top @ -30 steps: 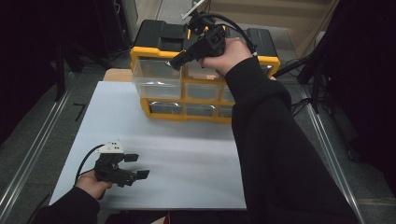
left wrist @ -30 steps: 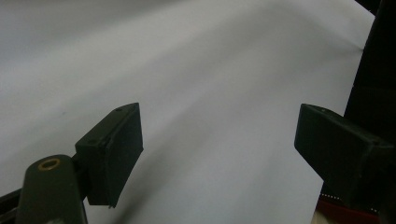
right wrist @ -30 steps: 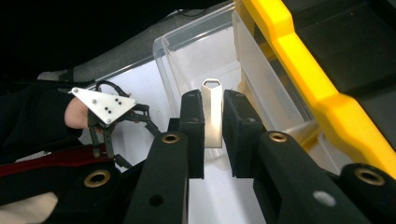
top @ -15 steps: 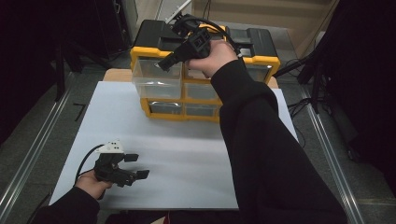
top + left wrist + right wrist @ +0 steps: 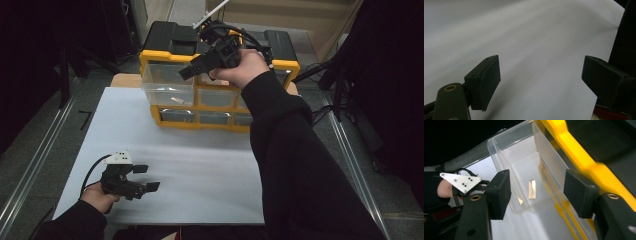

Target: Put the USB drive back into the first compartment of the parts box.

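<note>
i hold my right gripper [image 5: 536, 192], jaws apart, above the pulled-out clear plastic drawer [image 5: 524, 170] of the yellow-and-black organiser [image 5: 220, 85], probably to reach in; my left gripper [image 5: 142, 178], jaws apart, rests clear on the white sheet [image 5: 200, 165].

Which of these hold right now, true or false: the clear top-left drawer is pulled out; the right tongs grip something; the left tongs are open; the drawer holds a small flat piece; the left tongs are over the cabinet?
1. The clear plastic top-left drawer of the yellow-and-black drawer cabinet is pulled out. True.
2. The right tongs grip something. False: open, empty, above the drawer.
3. The left tongs are open. True.
4. The drawer holds a small flat piece. True.
5. The left tongs are over the cabinet. False: over the white table sheet.
</note>
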A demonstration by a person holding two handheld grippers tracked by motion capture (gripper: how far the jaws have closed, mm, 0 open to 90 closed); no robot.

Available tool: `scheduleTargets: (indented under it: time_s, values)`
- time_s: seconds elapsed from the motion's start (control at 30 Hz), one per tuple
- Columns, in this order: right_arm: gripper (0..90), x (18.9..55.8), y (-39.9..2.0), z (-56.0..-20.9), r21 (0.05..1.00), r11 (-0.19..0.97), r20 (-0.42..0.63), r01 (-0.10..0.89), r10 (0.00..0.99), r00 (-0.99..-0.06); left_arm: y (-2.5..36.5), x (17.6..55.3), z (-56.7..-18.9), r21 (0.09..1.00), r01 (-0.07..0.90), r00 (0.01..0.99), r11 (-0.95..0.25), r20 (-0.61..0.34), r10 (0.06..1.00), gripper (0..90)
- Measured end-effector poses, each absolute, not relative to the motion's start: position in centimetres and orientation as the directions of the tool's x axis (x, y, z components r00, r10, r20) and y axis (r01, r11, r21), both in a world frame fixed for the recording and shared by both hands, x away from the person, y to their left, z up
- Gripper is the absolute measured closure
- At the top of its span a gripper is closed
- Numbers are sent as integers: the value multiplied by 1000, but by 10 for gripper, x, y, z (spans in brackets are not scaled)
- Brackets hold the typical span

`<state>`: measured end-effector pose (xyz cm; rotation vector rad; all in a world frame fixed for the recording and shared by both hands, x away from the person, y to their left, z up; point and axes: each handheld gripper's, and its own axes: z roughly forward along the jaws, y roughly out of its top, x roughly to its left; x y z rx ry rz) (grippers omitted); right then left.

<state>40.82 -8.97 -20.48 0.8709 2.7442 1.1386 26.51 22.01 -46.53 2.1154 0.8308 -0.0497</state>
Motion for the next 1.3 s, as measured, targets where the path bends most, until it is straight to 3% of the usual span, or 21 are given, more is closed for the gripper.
scheduleTargets:
  time_s: [0.3,0.73,1.3]
  values:
    - [270,389,-124,-216,666,543,173,511,554,-814,220,265,-466,697,576,779,-427,-310,545,165]
    - [250,368,-150,-241,677,511,190,530,575,-796,219,266,-466,696,578,777,-427,-311,547,165]
    - [233,347,-161,-299,685,494,194,535,584,-788,220,266,-466,700,574,778,-426,-304,549,165]
